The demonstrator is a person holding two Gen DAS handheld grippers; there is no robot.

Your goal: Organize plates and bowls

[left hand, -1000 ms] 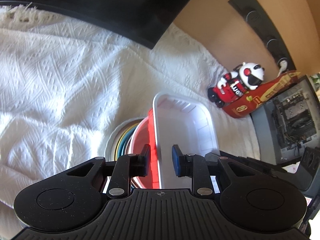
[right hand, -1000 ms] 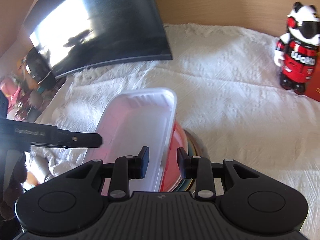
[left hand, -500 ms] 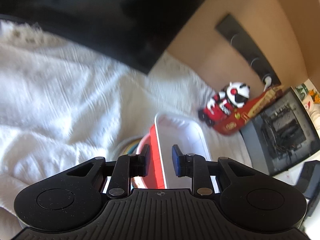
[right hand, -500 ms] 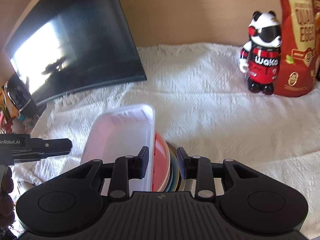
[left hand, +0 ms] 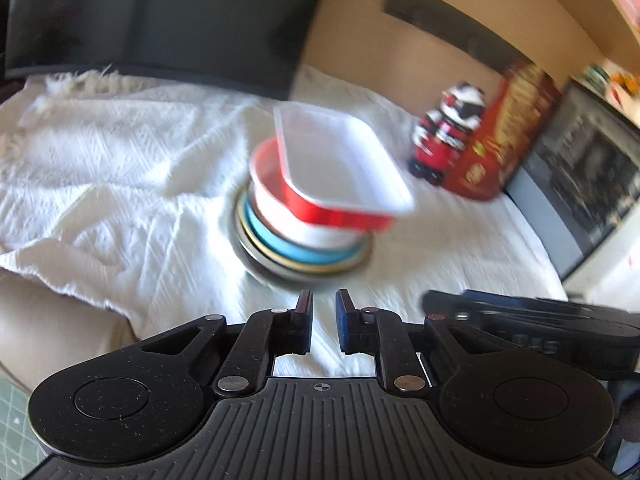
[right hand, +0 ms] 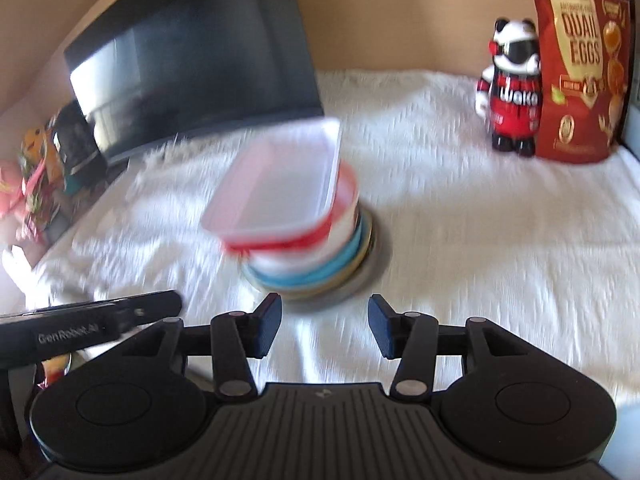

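A stack of dishes stands on the white cloth: a white rectangular tray with a red underside on top, a red-and-white bowl under it, then a blue plate and darker plates. The stack shows in the right wrist view too, tray tilted on top. My left gripper is nearly shut and empty, pulled back from the stack. My right gripper is open and empty, also back from the stack. The right gripper's body shows in the left view.
A black monitor stands at the back left. A panda figure and a red quail egg bag stand at the back right. A grey computer case is on the right. The cloth is wrinkled.
Both grippers have let go of the tray rim and pulled back from the stack. The right gripper opened wide. The tray now rests on the bowl.
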